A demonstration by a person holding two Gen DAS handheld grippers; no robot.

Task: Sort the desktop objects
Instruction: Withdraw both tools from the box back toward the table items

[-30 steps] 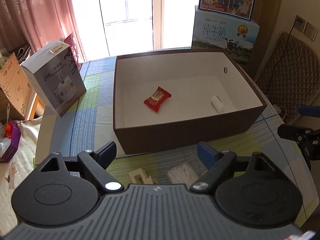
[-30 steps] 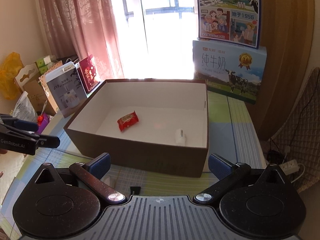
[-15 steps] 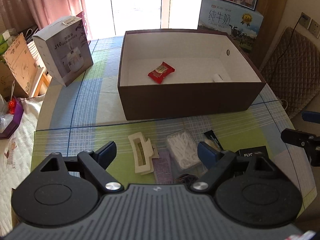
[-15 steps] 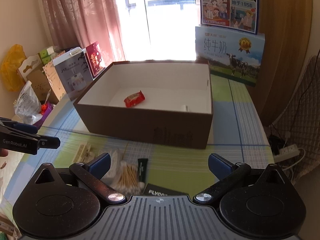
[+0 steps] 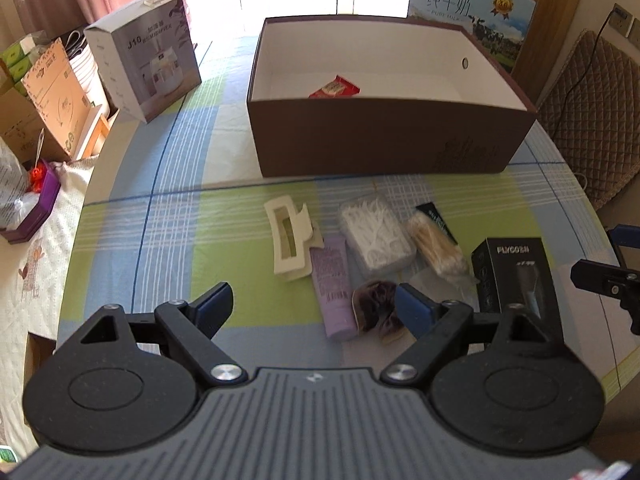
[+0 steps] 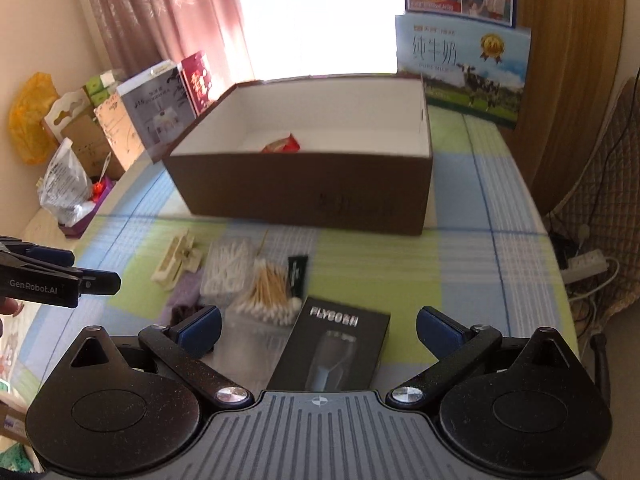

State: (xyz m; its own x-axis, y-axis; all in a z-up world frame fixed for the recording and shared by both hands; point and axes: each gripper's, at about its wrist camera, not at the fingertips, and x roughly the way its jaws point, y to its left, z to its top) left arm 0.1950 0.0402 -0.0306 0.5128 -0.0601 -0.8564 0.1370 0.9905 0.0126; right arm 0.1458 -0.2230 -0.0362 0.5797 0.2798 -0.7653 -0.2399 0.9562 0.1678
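Brown box: 1 red packet | both hand-held grippers, left and right, spread apart, empty

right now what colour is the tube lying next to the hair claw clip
Pale purple, lilac. The tube shows best in the left wrist view, beside the cream hair claw clip.

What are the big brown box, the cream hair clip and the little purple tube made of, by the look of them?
Brown box: probably stiff cardboard, matte brown outside, plain white inside, with thin straight walls.
Cream hair clip: looks like moulded plastic, smooth and dull, with a cut-out window.
Purple tube: likely soft plastic, pale lilac with printed text; the blur leaves its finish open.
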